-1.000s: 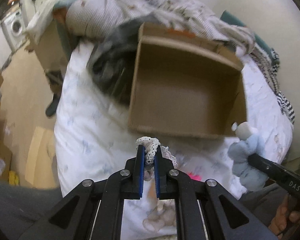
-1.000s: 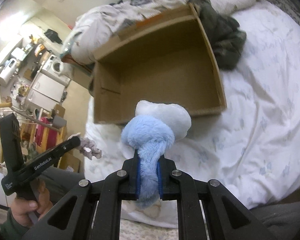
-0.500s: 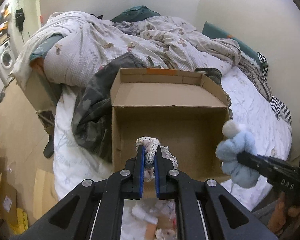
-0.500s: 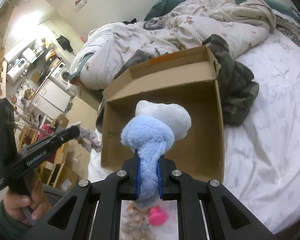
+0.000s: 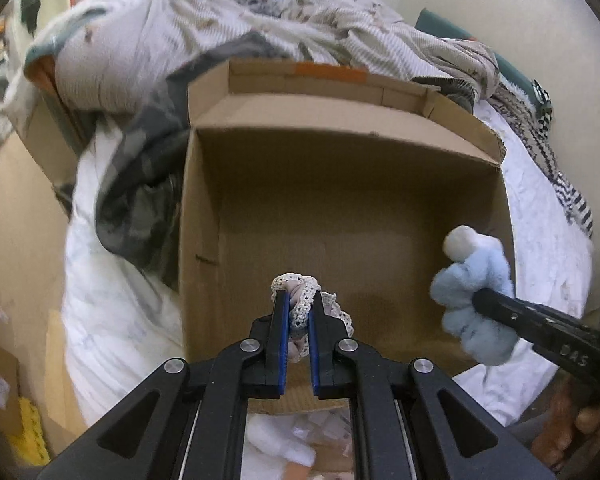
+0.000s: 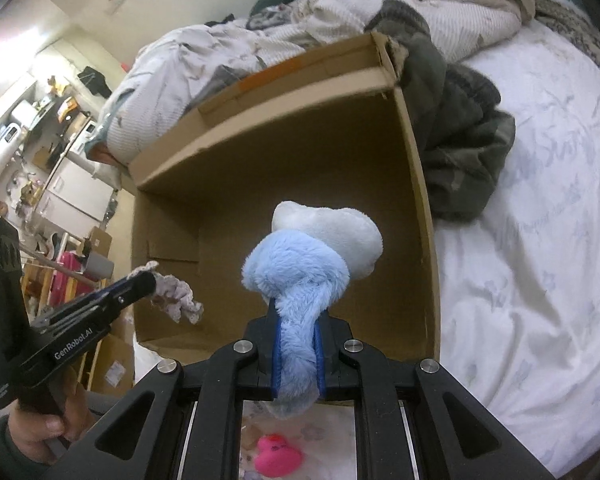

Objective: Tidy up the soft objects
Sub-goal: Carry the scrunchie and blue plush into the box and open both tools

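On the bed point(image 6: 540, 208), which is covered by a white sheet with a faint floral print, sits a large open brown cardboard box point(image 5: 204, 216) with its flaps folded outward; nothing shows on the part of its floor that is in view. A rumpled pale quilt point(image 5: 148, 40) is heaped behind the box, and a dark green-grey garment point(image 6: 456, 152) lies bunched against one of its side walls.

Over the near part of the box hang the two soft things. The larger is a fluffy light-blue plush toy with a white end point(image 6: 300, 272), pinched by the right claw point(image 6: 298, 344); its jaws are pressed into the narrow blue part, while the bulkier blue and white end stands free above the fingertips. The smaller is a cream crocheted lace piece of cloth point(image 5: 300, 300), pinched by the left claw point(image 5: 298, 312), with its frilled edge spilling out beside the jaws. A person's hand point(image 6: 40, 432) grips the left handle.

Both things look very light and wholly limp, so they should squash rather than slip or break. The plush is best held at a thin part, as it is now, since the fat end would bulge out of the jaws. The lace is loose and open-worked and could snag on a fingertip when let go. On the sheet below lies a small bright pink rubber duck point(image 6: 280, 456).
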Tool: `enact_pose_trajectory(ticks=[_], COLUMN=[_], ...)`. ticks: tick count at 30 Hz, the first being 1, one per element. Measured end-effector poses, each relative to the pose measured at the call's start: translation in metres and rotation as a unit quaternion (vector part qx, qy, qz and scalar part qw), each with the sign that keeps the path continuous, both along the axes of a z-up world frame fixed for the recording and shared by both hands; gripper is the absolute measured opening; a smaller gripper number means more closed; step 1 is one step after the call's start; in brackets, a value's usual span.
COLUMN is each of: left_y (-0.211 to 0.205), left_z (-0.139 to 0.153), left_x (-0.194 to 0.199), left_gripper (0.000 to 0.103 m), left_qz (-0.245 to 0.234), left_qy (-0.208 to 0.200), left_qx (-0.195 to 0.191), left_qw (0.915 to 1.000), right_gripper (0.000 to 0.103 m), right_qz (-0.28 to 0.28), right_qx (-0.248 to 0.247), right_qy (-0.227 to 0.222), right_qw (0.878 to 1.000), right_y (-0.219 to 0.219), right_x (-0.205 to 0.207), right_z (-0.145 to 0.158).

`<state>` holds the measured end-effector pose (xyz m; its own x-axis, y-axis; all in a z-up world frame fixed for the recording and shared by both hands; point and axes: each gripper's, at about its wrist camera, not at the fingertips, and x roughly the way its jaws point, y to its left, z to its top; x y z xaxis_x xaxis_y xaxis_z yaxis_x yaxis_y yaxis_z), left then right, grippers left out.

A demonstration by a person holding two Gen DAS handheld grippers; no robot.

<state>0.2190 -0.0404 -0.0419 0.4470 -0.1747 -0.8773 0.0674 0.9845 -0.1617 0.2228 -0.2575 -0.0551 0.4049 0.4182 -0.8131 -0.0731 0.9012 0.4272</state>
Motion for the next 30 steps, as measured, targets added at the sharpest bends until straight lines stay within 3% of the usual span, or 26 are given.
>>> enact_pose_trajectory(ticks=[14,30], left_y=[-0.005,-0.011], left_z=[-0.011,-0.016], left_x=[-0.006,-0.009], left_gripper=[0.008,0.009], left_qz=[-0.004,-0.012], left_qy=[0.007,0.005], left_qx=[0.02,0.045], left_qw=[0.9998,0.9989], right_gripper=[0.015,0.015], right_qz=[0.029,0.035], right_qx=[-0.048,-0.056], right_qy=[0.024,0.026], right_qw=[0.998,0.998], right_y=[0.021,0.027], right_x=[0.005,0.009], right_z=[-0.019,-0.02])
